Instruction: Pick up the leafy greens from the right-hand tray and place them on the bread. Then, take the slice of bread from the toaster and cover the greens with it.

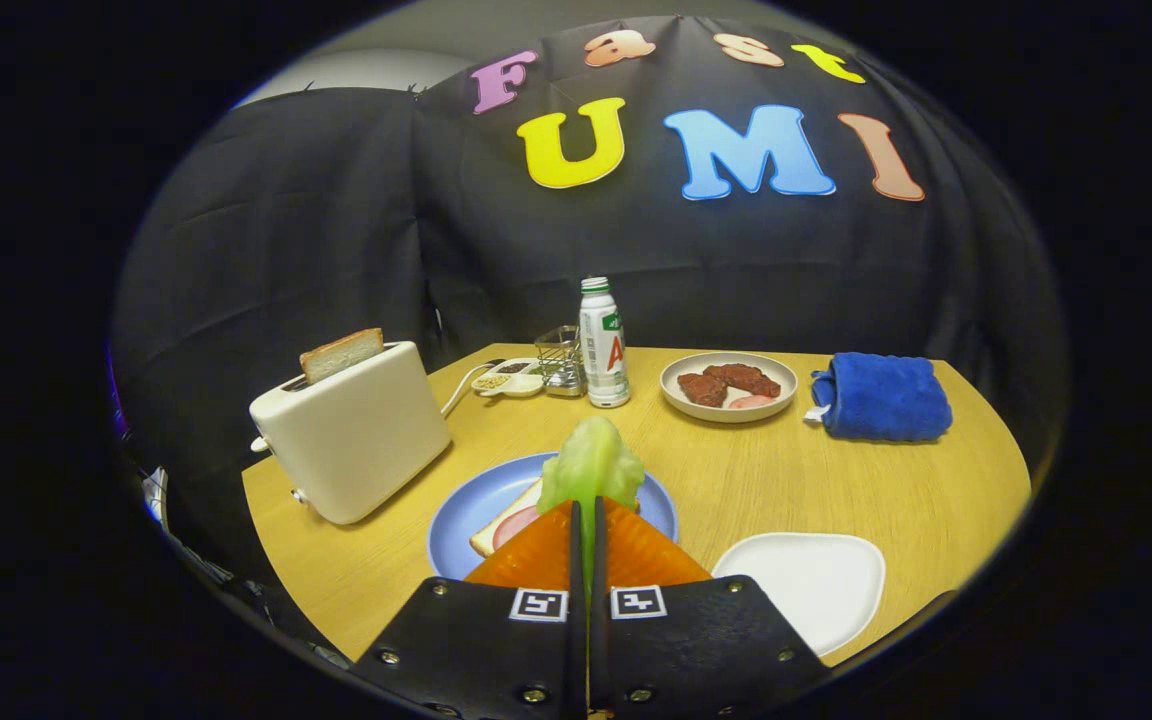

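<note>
One gripper view. We see gripper (586, 520) fingers pressed nearly together, pinching leafy greens (591, 465), leaf standing up past tips. Greens hang over blue plate (456, 520), bread slice (501, 525) with pink slice on it just below left finger. White tray (816, 585) sits right of fingers. Toaster (351, 430) left, toast (341, 353) poking out. Risk, we judge: thin leaf clings to a pad on release, or lands off bread if let go too far forward.

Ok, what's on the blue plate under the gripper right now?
On the blue plate lies a bread slice topped with a pink slice. The gripper, shut on the leafy greens, covers the rest of the bread.
</note>
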`<move>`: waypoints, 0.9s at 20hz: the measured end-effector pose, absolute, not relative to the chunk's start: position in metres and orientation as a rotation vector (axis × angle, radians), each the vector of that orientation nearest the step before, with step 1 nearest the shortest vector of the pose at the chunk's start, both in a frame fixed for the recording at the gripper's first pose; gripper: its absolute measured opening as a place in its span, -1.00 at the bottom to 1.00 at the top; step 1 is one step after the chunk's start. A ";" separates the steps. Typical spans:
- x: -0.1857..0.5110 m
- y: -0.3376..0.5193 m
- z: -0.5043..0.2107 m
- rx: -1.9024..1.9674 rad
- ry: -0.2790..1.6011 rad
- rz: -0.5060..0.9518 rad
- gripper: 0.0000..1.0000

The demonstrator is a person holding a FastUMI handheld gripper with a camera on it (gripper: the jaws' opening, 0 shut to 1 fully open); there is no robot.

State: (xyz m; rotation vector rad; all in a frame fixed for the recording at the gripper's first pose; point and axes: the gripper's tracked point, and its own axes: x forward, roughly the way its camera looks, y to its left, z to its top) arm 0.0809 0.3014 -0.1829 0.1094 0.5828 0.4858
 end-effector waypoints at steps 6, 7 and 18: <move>0.088 0.343 -0.186 0.084 0.574 0.494 -0.97; 0.089 0.347 -0.188 0.070 0.575 0.487 -0.97; 0.097 0.355 -0.213 -0.035 0.606 0.408 -0.34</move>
